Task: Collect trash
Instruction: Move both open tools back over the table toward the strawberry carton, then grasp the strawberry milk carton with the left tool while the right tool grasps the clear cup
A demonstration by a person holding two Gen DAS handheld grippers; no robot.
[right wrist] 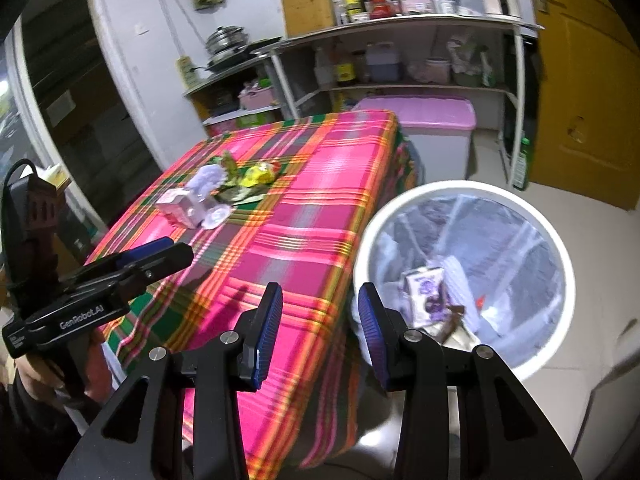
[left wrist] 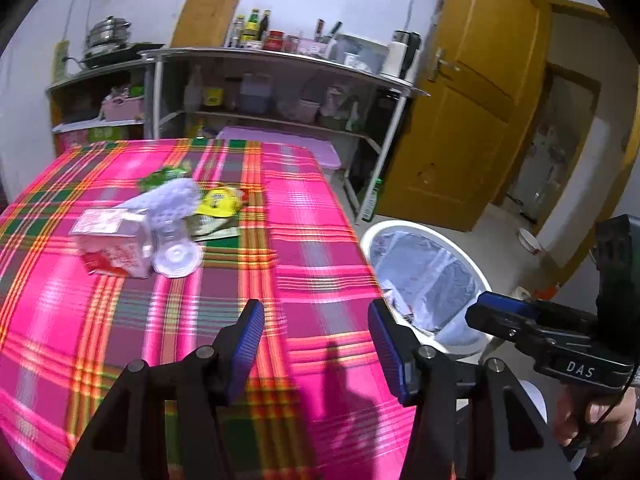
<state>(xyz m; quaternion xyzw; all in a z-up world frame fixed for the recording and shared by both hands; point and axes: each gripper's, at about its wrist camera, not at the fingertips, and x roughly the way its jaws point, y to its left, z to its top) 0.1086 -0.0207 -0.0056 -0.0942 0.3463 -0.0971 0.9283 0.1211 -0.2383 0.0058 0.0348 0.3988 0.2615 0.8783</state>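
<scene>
Both grippers are open and hold nothing. The left gripper point(left wrist: 316, 344) has the trash pile point(left wrist: 156, 224) ahead on the desk point(left wrist: 304, 248). The right gripper point(right wrist: 320, 320) is beside the white bin point(right wrist: 460, 280).

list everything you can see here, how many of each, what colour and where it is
tablecloth: one, pink plaid, over the table
carton: one, pink and white, on the cloth
clear plastic cup: one, on its side beside the carton
wrappers: several, yellow and green, behind the cup
bin: one, white, lined, on the floor beside the table
purple carton: one, inside the bin
shelf unit: one, metal, at the wall
door: one, yellow, on the right
left gripper: black, blue jaws apart, empty
right gripper: black, blue jaws apart, empty
</scene>
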